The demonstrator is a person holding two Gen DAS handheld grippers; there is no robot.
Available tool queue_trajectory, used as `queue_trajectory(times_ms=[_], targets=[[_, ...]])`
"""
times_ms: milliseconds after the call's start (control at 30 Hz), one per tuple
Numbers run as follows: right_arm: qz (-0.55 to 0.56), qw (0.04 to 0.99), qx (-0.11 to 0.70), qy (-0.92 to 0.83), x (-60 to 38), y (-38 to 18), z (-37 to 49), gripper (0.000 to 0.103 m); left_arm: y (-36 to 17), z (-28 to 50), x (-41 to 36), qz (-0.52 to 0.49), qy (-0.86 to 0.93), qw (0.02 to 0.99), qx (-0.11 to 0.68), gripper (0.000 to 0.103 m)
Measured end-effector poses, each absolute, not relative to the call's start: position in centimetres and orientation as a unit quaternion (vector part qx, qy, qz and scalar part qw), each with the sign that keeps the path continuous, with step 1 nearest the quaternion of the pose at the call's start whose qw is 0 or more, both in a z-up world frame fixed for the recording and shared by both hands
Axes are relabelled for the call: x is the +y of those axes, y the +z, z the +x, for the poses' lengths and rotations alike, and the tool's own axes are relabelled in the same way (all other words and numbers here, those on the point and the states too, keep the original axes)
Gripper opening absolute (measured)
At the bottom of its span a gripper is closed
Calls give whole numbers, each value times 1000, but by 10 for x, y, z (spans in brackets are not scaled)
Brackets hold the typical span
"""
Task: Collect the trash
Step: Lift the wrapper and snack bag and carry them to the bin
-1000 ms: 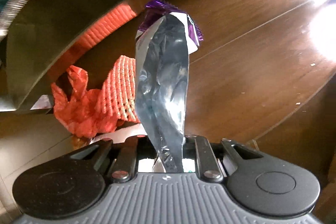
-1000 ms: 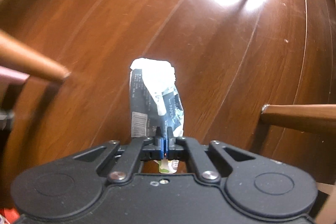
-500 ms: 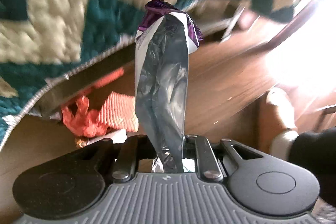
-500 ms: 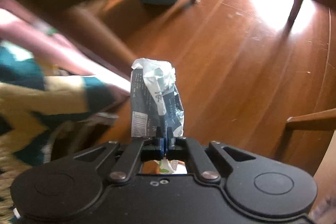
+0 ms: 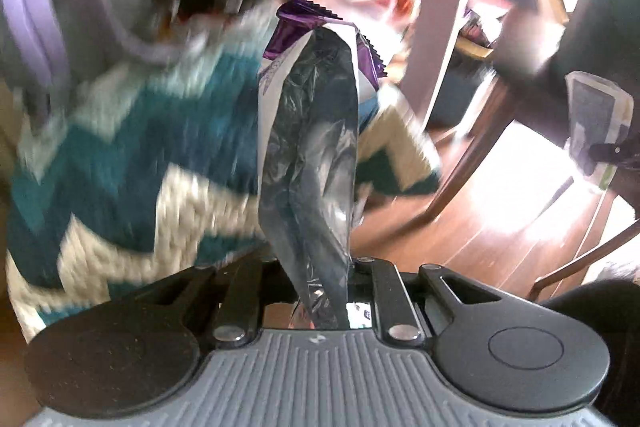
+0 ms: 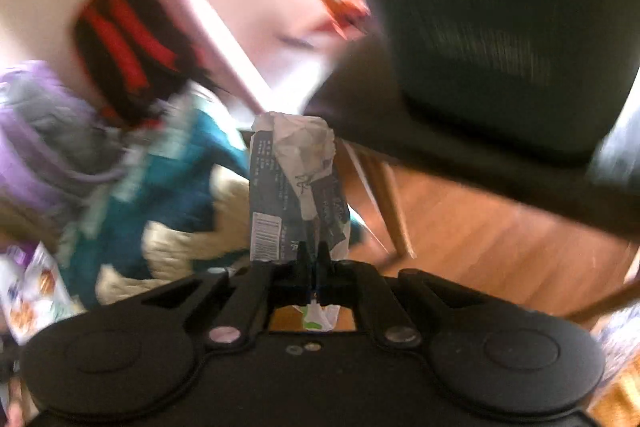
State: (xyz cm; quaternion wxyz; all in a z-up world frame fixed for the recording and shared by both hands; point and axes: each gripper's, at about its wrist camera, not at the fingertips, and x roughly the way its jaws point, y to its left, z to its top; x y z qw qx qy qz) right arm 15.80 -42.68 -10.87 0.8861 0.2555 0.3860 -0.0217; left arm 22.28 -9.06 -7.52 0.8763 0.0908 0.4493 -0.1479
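My left gripper (image 5: 316, 287) is shut on a purple and silver foil snack wrapper (image 5: 310, 155), which stands up between the fingers in the left wrist view. My right gripper (image 6: 314, 259) is shut on a crumpled grey and white carton (image 6: 294, 187) with a barcode, held upright. That carton and the right gripper also show at the right edge of the left wrist view (image 5: 598, 119). The purple wrapper shows at the lower left of the right wrist view (image 6: 30, 287). Both views are blurred by motion.
A teal and cream zigzag blanket (image 5: 132, 163) lies over a seat, with purple and grey clothing (image 6: 44, 139) and a black and red bag (image 6: 128, 51) above it. A dark chair (image 6: 500, 39) on wooden legs (image 5: 468, 151) stands on the wood floor (image 6: 480, 251). A pale wall post (image 5: 448, 7) is behind.
Both grippers have risen and tilted up from the floor under the furniture. The views now face the blanket, chair and room. The orange net trash has dropped out of sight. Both grips are unchanged.
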Motion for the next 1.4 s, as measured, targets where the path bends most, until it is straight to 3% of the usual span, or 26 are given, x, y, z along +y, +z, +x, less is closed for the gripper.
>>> queue_trajectory(times_ms=[433,800,1133,1400], targets=[[183,950,252,-2,-472,84,105,1,110,209,-238,101,-265,905,319,15],[180,962,182,-91,-551,153,105,1,208,217,-383,103,-337,902,250,15],[213,941,226,-137,-610,120,132,2,193,265,-493,119,-352,882,290,15],[212,932,258,-141,-619,100,149,19,143,280,-538,179,-320,865,343,17]])
